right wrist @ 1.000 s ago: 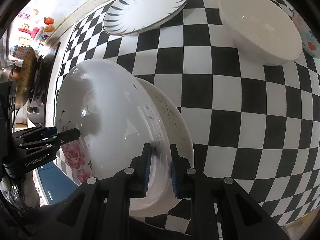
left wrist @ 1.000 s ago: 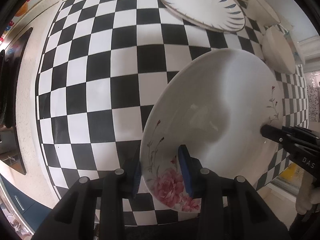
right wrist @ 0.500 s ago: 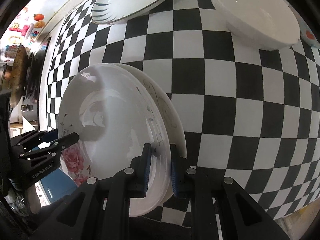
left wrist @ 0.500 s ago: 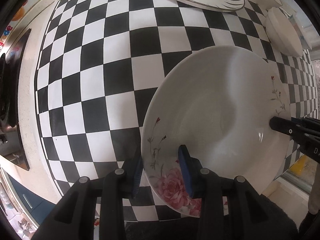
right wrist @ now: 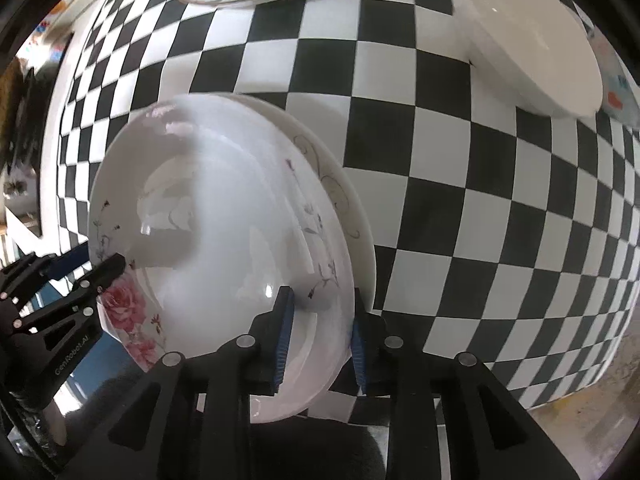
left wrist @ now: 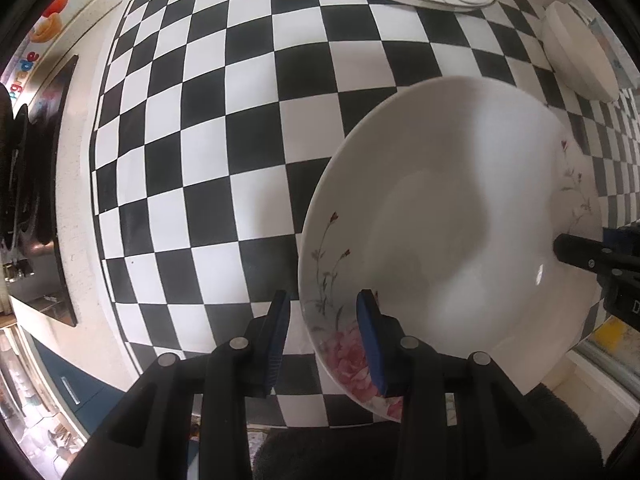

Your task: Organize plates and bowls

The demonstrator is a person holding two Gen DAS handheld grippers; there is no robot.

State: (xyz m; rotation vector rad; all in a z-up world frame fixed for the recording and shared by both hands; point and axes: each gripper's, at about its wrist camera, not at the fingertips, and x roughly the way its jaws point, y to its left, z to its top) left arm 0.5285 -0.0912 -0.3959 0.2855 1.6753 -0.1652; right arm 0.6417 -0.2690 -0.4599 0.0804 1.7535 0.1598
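Two tongs [left wrist: 324, 332] [right wrist: 320, 336] astride opposite rims of the rose plate [left wrist: 440, 248].

A black-and-white checkered cloth [left wrist: 248, 128] covered a pale speckled countertop [left wrist: 76, 184], lit softly from above. At the far left, a dark cooktop [left wrist: 60, 216] was set into the counter beside a wall with colourful stickers [left wrist: 48, 28], with blue cabinet fronts [left wrist: 76, 388] below.

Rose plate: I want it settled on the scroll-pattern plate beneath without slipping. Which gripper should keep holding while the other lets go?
Left. The left gripper straddles the rose plate at its rim, while the right gripper is already opening around both it and the scroll-pattern plate.
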